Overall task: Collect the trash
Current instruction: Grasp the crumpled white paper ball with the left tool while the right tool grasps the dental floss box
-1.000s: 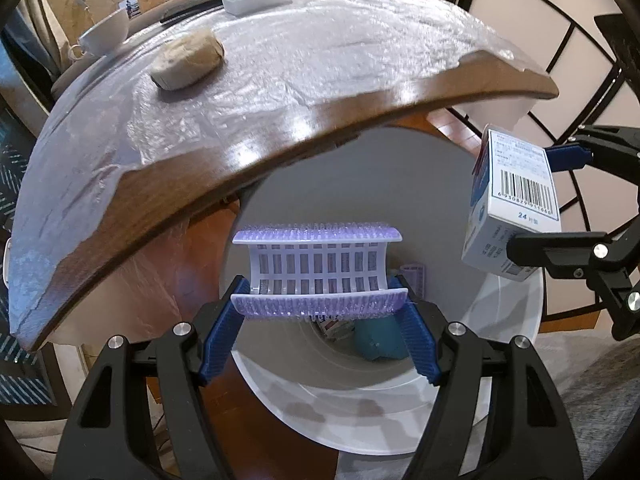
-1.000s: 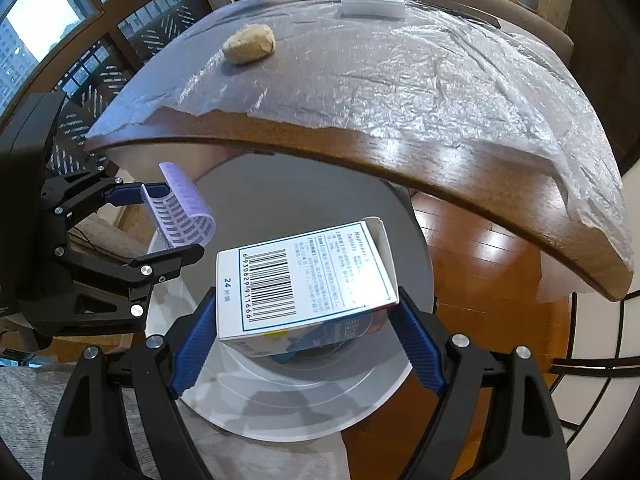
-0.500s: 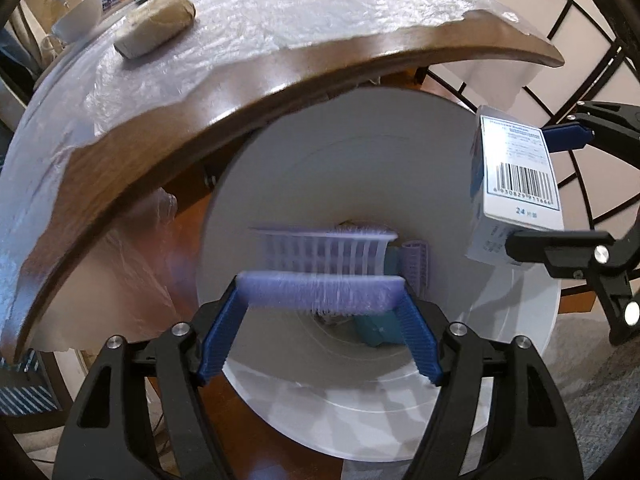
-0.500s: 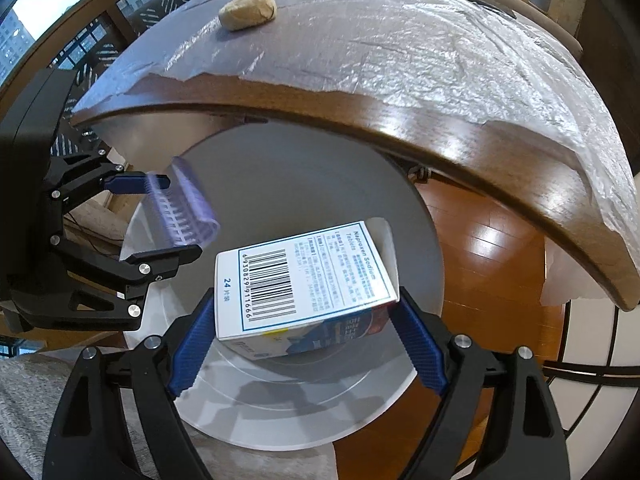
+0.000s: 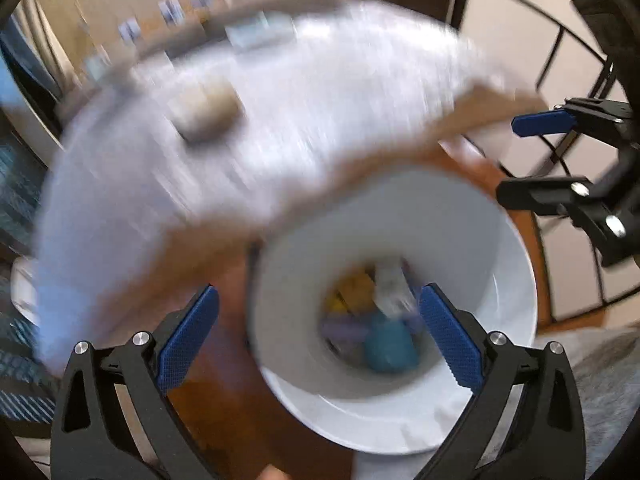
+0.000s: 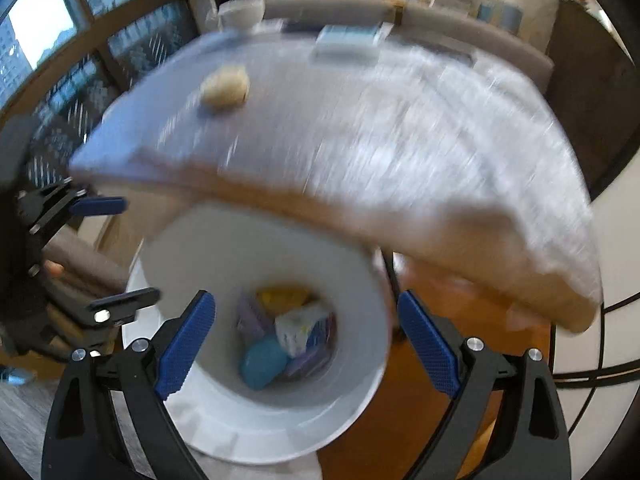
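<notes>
My left gripper hangs over the white bin; its jaws are opening and nothing is between them. My right gripper is above the same bin, jaws also opening, with nothing held. At the bottom of the bin lie the white barcode box, the purple hair curler, a blue lump and something yellow. A beige crumpled lump sits on the plastic-covered table beyond the bin. Both views are blurred by motion.
The wooden table edge overhangs the far side of the bin. A flat white-and-blue box and a white cup stand at the table's far side. A grey rug lies nearer me, and wooden floor surrounds the bin.
Both grippers have opened wide. The purple curler has dropped from the left one and the barcode box from the right one into the bin. Both views have swung up toward the table.
</notes>
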Motion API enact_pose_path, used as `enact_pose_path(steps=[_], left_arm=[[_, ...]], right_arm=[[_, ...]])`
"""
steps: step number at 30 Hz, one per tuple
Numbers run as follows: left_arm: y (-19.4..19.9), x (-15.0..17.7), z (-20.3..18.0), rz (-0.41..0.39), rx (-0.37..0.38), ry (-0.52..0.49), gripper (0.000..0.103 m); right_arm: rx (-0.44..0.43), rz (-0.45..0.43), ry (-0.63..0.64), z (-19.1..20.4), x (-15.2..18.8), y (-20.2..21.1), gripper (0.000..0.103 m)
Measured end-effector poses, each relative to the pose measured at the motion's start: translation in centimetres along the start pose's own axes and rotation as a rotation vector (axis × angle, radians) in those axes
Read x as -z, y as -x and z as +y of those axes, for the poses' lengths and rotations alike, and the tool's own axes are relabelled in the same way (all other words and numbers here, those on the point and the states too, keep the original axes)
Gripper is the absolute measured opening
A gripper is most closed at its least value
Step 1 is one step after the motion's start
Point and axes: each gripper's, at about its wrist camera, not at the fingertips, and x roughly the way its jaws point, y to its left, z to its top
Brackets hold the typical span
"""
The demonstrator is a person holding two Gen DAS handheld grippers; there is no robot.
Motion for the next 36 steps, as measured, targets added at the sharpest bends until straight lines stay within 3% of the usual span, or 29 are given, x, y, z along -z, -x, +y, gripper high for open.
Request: enact_pose_path(steps=[4, 9, 13, 17, 23, 29, 33, 36], left_arm=[[1.2, -2.6, 1.2, -0.09, -0.124, 0.023, 0.101], [-1.5, -5.9, 3.7, -0.098, -0.17, 0.076, 0.101], [-3.8, -7.5, 5.8, -0.091, -0.16, 0.125, 0.101], [-5.5, -8.9, 7.8, -0.106, -0.099, 0.182, 0.101], [-7.5, -10.0, 9.3, -0.09, -0.073, 0.215, 0.101], [-8.4, -10.2, 8.8, -0.085, -0.071, 0.179, 0.1], [-8.8, -10.0, 8.7, -0.067, -0.067, 0.179, 0.089], [-9.0, -9.8, 8.8, -0.061, -0.052, 0.193, 0.081]], right_arm=[[0.051, -0.12, -0.02, -1.4, -4.8, 0.4, 0.097], [0.054, -0.18, -0.038, -2.7, -10.9, -2.4, 0.098], [0.063, -0.184, -0.02, -2.8, -15.8, -6.1, 0.098], [0.048, -0.143, -0.037, -3.1, -19.9, -10.6, 0.098], [0.045, -0.096, -0.057, -3.5, -22.7, -14.8, 0.098], [0.05, -0.079, -0.055, -3.4, -23.6, -16.7, 0.098], [0.054, -0.074, -0.059, -3.5, -24.2, -17.6, 0.097], [0.064, -0.071, -0.049, -3.4, -24.4, -18.0, 0.088]])
